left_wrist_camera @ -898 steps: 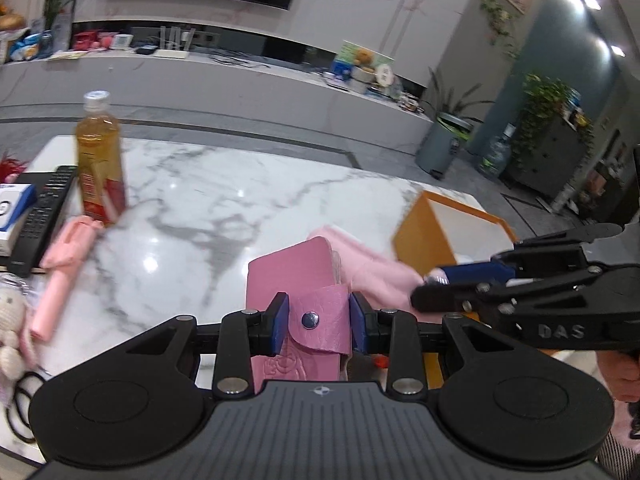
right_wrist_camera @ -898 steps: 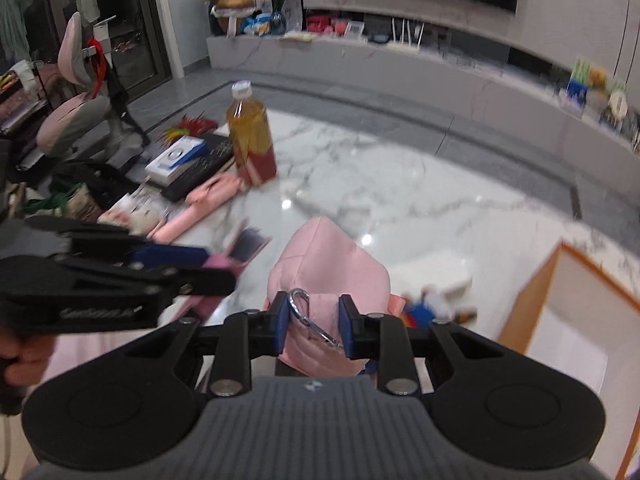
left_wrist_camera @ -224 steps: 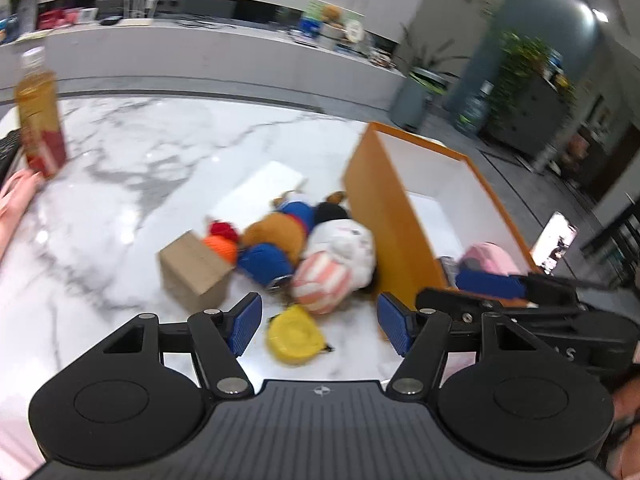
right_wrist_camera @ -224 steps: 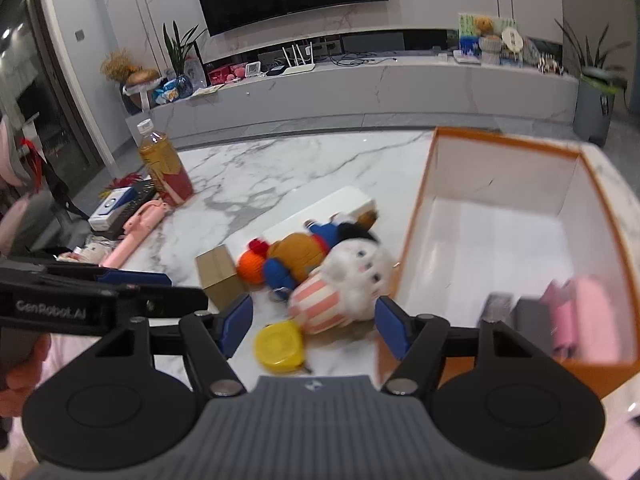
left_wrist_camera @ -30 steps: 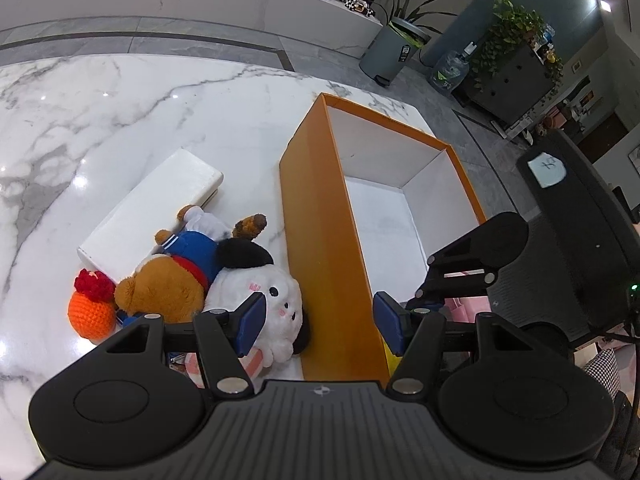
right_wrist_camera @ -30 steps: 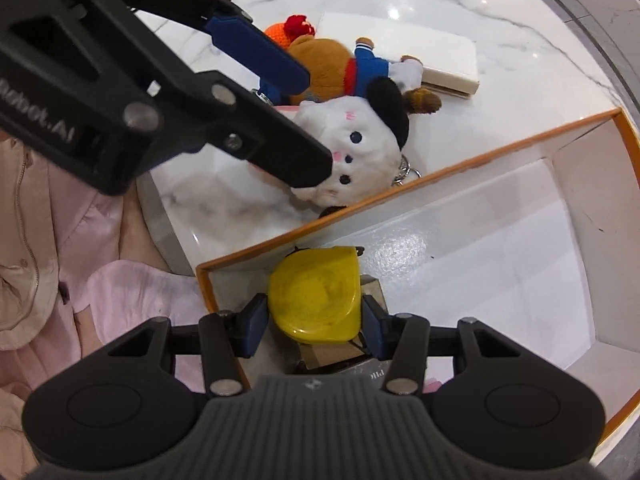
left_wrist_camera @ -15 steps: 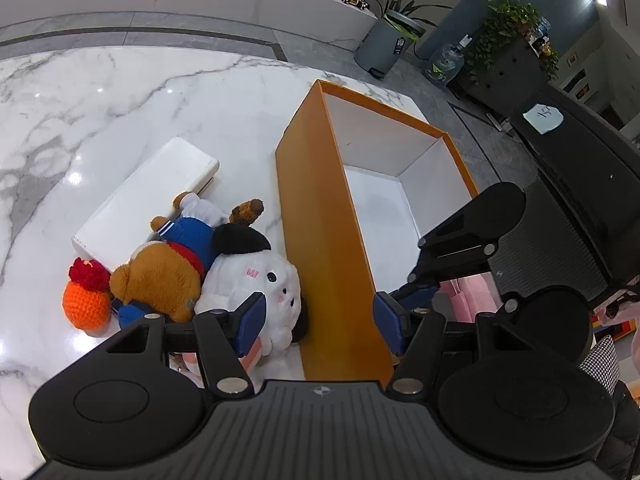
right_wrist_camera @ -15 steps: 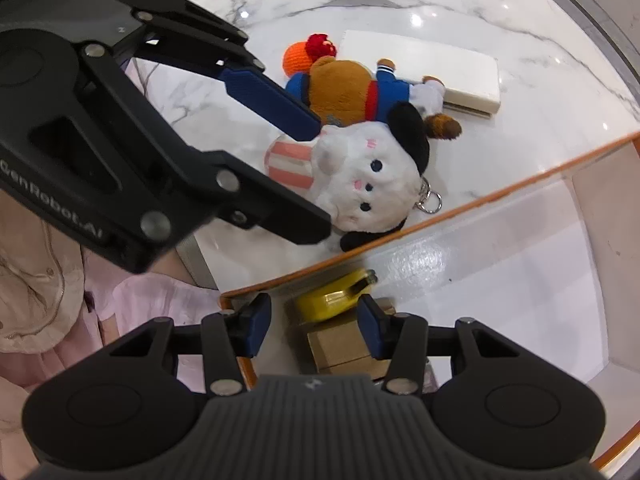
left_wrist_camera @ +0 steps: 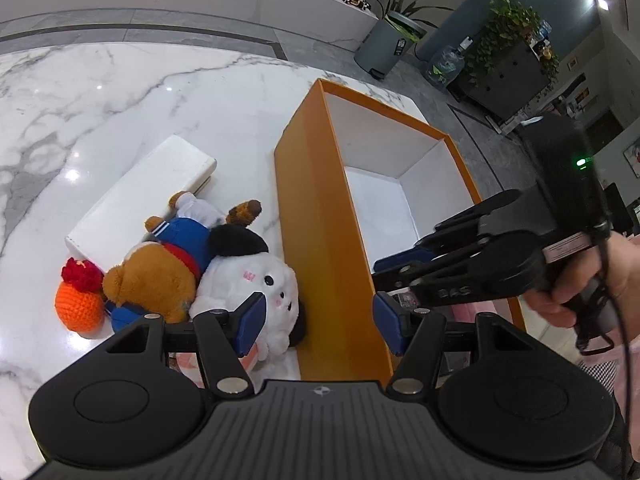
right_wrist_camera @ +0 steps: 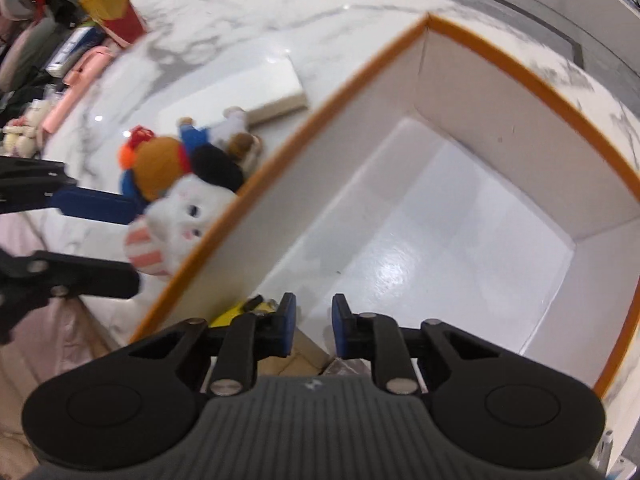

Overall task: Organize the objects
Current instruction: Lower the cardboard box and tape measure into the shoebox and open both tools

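Above a marble tabletop (left_wrist_camera: 120, 92), midway through a tidy-up into an orange storage box (left_wrist_camera: 320, 240). Already inside, at the box's near corner: a yellow tape measure (right_wrist_camera: 236, 310) resting on a small cardboard box (right_wrist_camera: 298, 354), with something pink (left_wrist_camera: 466, 312) glimpsed past the gripper arms; most of the white floor bare. Just over that corner, right gripper (right_wrist_camera: 314, 330), jaws drawn nearly together, nothing between the blue pads. Outside the box's long wall, left gripper (left_wrist_camera: 318, 326), jaws standing wide and holding nothing, poised low over the plush pile.

Left to gather, by the look of things: a white plush rabbit (left_wrist_camera: 256, 284) lying against the box's outer wall, a brown plush bear in blue clothes (left_wrist_camera: 160, 268) pressed beside it, an orange crocheted ball with a red top (left_wrist_camera: 78, 300) at the bear's far side, and a flat white carton (left_wrist_camera: 140, 192) behind them. Farther off: a bottle of amber drink (right_wrist_camera: 110, 6) and pink items, blurred. Probably under half done; rabbit the likeliest next pick.
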### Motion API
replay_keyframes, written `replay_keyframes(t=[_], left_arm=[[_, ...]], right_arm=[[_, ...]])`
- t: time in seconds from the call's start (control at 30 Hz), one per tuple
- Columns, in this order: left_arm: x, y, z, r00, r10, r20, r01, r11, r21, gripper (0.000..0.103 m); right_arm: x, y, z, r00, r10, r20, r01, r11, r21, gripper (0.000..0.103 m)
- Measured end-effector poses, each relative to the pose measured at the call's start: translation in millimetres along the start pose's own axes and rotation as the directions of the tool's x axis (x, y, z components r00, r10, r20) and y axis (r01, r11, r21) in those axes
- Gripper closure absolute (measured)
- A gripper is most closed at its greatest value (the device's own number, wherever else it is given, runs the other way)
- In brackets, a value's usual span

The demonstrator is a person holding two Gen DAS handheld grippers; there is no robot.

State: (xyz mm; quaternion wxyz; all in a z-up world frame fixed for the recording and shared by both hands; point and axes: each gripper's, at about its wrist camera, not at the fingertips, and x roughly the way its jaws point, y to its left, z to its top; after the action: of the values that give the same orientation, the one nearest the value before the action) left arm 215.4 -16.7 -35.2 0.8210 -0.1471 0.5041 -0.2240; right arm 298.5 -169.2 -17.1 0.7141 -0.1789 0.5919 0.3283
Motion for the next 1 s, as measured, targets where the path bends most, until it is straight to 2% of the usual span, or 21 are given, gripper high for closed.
replay_keyframes(t=[0.3,0.47,0.6,0.67,0.77,1.0], left_arm=[[2.8,2.4,-0.3,1.000,0.015,-0.008,-0.015,1.000,-0.008,0.033],[0.0,0.6,-0.6,1.000,0.020,-0.007,-0.020,1.000,0.000,0.033],[-0.3,0.6,0.2,1.000,0.023,-0.005,-0.023,1.000,-0.005,0.033],[-0.3,0.3,-0.1,1.000,0.021,-0.005,-0.021,1.000,-0.004,0.033],[-0.2,-0.1,-0.7,1.000,0.020,-0.006,-0.020,1.000,-0.003,0.033],[-1.0,-0.5,-1.6,1.000,0.021,-0.005,-0.021,1.000,-0.004,0.033]], right_arm=[[19.5,6.3,-9.9,0.998,0.041,-0.057,-0.042,0.999,-0.018,0.090],[16.9,5.1,-13.3,0.999,0.041,-0.020,-0.041,0.999,-0.004,0.090],[6.5,-4.0,-10.0,0.999,-0.023,0.027,0.022,0.999,0.041,0.085],[7.6,-7.5,-9.6,0.999,-0.052,0.012,0.051,0.997,0.051,0.082],[12.1,-11.5,-12.2,0.998,-0.053,-0.021,0.054,0.996,0.066,0.083],[16.5,-4.3,-17.7,0.996,-0.077,-0.042,0.078,0.997,0.015,0.082]])
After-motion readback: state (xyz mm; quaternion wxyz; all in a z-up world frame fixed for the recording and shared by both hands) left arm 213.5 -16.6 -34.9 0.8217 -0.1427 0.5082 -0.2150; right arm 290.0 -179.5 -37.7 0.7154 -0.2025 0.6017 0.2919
